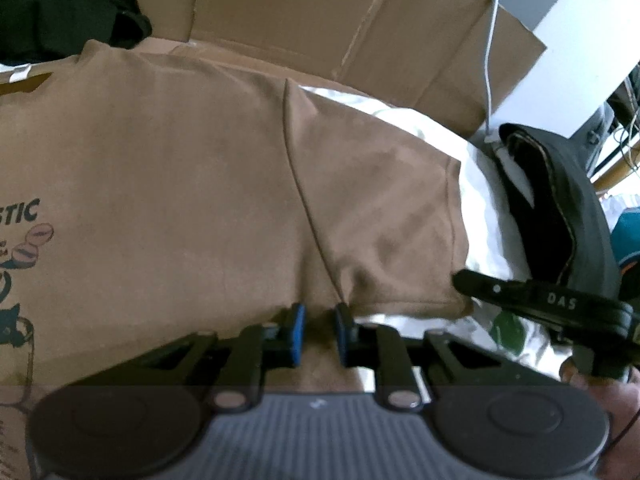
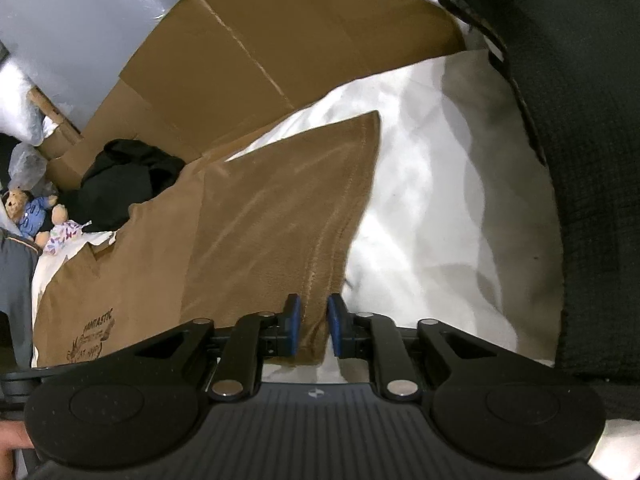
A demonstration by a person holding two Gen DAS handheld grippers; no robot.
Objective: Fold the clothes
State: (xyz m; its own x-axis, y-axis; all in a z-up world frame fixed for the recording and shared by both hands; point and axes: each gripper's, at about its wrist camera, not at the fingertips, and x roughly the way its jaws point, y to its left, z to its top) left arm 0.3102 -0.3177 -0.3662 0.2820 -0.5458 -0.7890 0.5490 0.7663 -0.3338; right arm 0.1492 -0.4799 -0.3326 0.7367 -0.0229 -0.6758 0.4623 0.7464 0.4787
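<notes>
Presently both pairs of jaws stand narrowed on brown cloth. Left gripper: blue pads close together, fabric bunched between them near the armpit seam of the brown cotton T-shirt with a dark printed graphic; it reads as clenched on the cloth, though the actual pad contact is partly hidden. Right gripper: jaws all but closed, pinching the lower edge of the shirt's short sleeve, which runs straight away from the pads toward its far corner. Shirt lies spread flat on a white rumpled bedsheet, body to the left of the sleeve, print facing up. Judgement on handling: light, limp, non-slippery knit; will drape and crease freely, no fragility; holds best at seams and hems, where the doubled layer gives the pads something to bite. A thin single layer may slip out if pulled fast. Flattened brown cardboard stands behind the shirt; black garment heaped at its far side.
</notes>
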